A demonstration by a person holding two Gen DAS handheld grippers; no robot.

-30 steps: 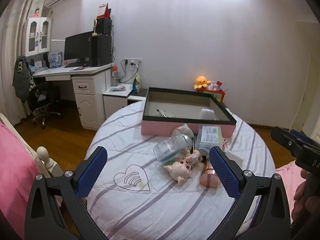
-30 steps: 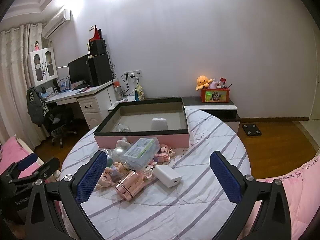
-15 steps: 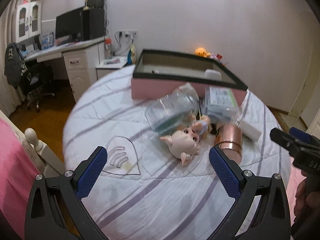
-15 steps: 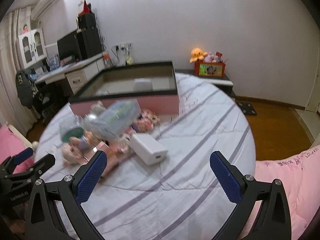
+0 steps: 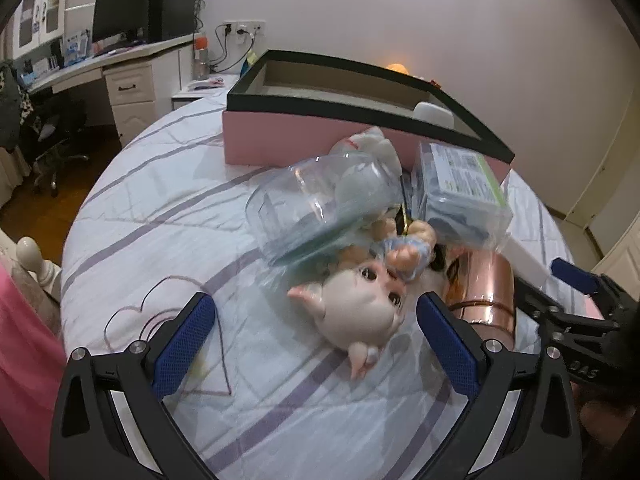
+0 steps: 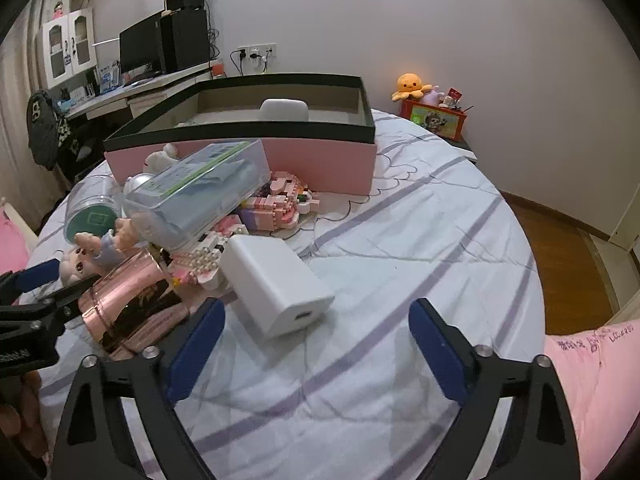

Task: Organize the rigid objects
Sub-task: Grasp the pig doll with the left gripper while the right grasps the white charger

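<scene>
Pile of rigid objects on a round bed with a striped cover, lying just in front of a pink storage box with a black rim. The right gripper hangs over the bare cover just in front of a white charger block; its jaws are closing, with nothing between them and the pads clear of the block. The left gripper stands released and empty, the pig-faced doll head lying just ahead of its gap.

The charger is judged light, stiff and smooth-sided, hence liable to slip. Its two broad flat faces offer the surest hold, taken across the short width. Its long axis runs from the pile toward the camera, port end nearest.

The rose-gold metal can lies on its side beside the charger, axis toward the camera. It is probably slick and apt to roll. The clear plastic case leans tilted on the pile. It probably flexes slightly and may shift its neighbours when lifted.
</scene>
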